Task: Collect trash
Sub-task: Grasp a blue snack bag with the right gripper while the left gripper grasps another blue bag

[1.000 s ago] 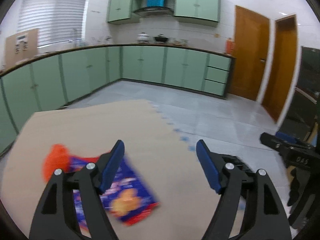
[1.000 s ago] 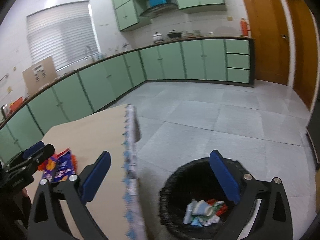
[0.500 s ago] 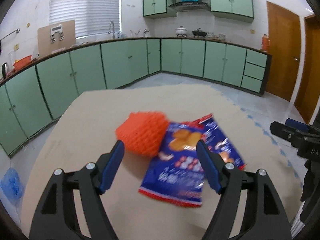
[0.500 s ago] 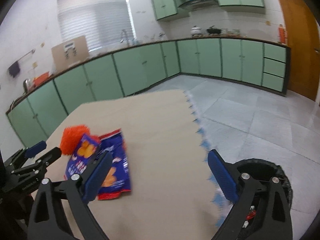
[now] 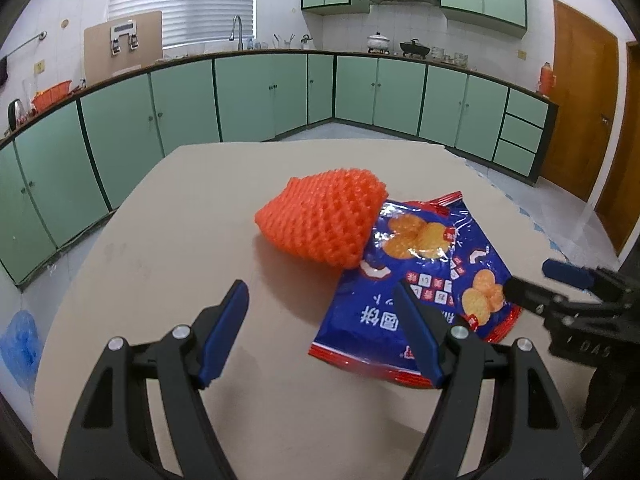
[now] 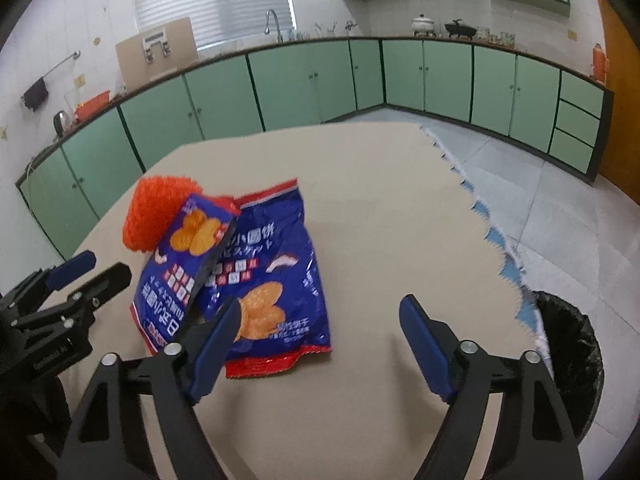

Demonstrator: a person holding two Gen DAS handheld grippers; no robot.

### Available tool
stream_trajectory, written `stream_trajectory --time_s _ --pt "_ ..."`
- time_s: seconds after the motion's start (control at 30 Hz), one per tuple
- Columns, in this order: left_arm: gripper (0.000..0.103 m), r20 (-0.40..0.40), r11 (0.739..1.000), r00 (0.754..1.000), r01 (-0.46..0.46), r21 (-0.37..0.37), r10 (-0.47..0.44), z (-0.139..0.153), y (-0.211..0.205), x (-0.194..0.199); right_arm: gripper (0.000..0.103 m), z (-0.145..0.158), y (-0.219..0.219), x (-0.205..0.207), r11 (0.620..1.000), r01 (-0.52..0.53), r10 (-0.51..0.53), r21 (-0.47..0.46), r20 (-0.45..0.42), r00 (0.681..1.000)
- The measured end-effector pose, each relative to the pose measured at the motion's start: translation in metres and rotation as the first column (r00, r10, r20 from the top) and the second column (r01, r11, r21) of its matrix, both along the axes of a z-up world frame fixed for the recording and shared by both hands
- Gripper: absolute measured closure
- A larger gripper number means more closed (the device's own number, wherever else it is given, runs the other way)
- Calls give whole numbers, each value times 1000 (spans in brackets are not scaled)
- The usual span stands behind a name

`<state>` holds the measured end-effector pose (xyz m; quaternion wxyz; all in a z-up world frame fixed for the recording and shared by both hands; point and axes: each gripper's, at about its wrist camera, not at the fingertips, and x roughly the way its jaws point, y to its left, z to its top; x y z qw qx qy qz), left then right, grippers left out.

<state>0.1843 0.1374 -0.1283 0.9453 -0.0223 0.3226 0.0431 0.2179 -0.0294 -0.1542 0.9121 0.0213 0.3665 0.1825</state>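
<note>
An orange foam fruit net (image 5: pixel 324 216) lies on the beige table (image 5: pixel 192 208), partly over two blue snack bags (image 5: pixel 420 272). In the right wrist view the net (image 6: pixel 154 212) sits behind the left bag (image 6: pixel 176 268), which overlaps the right bag (image 6: pixel 276 272). My left gripper (image 5: pixel 324 332) is open and empty, just short of the net and bags; it shows at the left in the right wrist view (image 6: pixel 80 272). My right gripper (image 6: pixel 320 344) is open and empty, over the near edge of the right bag; it shows at the right in the left wrist view (image 5: pixel 552 284).
A black-lined trash bin (image 6: pixel 572 352) stands on the floor off the table's right edge. Green kitchen cabinets (image 5: pixel 260 96) run along the walls behind. A blue bag (image 5: pixel 20 340) lies on the floor at the left. Wooden doors (image 5: pixel 580 100) are at the right.
Both grippers have swung left from the bin and floor toward the table. The net and bags have come to the centre of both views and closer. Both grippers stay open.
</note>
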Motion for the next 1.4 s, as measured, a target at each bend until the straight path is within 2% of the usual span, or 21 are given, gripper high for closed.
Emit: stream_trajectory --time_s 0.13,0.23,0.3,0.37,0.47,0.57,0.73,0.8,0.87,0.93,1.0,1.03,1.07,1.3,1.33,1.4 --pt "31 -6 1000 1000 0 -3 0 -1 -1 1 34 -10 5 3 1000 -16 16 -6 -46 999" --pt "31 -11 1000 1000 3 0 -3 -2 -2 2 35 -13 8 4 1000 -26 25 -16 -61 998" --pt "30 -18 1000 1000 4 3 -4 -3 -3 4 41 -14 9 4 999 -32 30 -18 -65 997" --pt "29 -27 1000 1000 5 5 -5 -4 -4 5 57 -12 11 5 999 -34 33 -21 -65 997" --pt "29 -37 1000 999 12 3 -11 -5 -7 8 72 -12 11 4 998 -63 62 -18 -59 996" --pt "28 -49 1000 999 24 -9 -24 -7 -10 9 87 -11 6 3 999 -50 49 -11 -56 997" --pt "28 -88 998 995 51 -22 -53 -12 -18 15 91 -9 2 0 999 -40 40 9 -43 998" --pt "38 -116 997 991 66 -40 -70 -17 -20 19 91 -6 -1 -4 1000 -21 22 11 -24 999" --pt "54 -149 995 985 79 -65 -88 -22 -22 23 91 -2 -7 -5 1000 -2 2 20 -16 1000" --pt "64 -155 994 984 81 -73 -91 -25 -26 24 92 5 -11 -3 1000 19 -19 26 -4 1000" --pt "87 -149 992 982 102 -80 -113 -25 -32 23 92 12 -20 -4 999 45 -46 28 21 999" --pt "101 -153 991 981 108 -84 -120 -26 -34 24 92 16 -24 -5 998 59 -60 28 35 998" --pt "102 -154 989 980 114 -93 -128 -28 -36 24 92 18 -26 -3 998 65 -66 28 42 997" --pt "102 -119 989 984 124 -85 -134 -25 -49 16 92 30 -44 -2 992 122 -124 24 81 989" --pt "98 -115 990 986 115 -79 -123 -25 -48 16 92 30 -45 -2 992 126 -128 25 80 989" --pt "71 -113 992 988 95 -79 -104 -24 -46 16 92 28 -54 -1 990 137 -139 30 77 987"
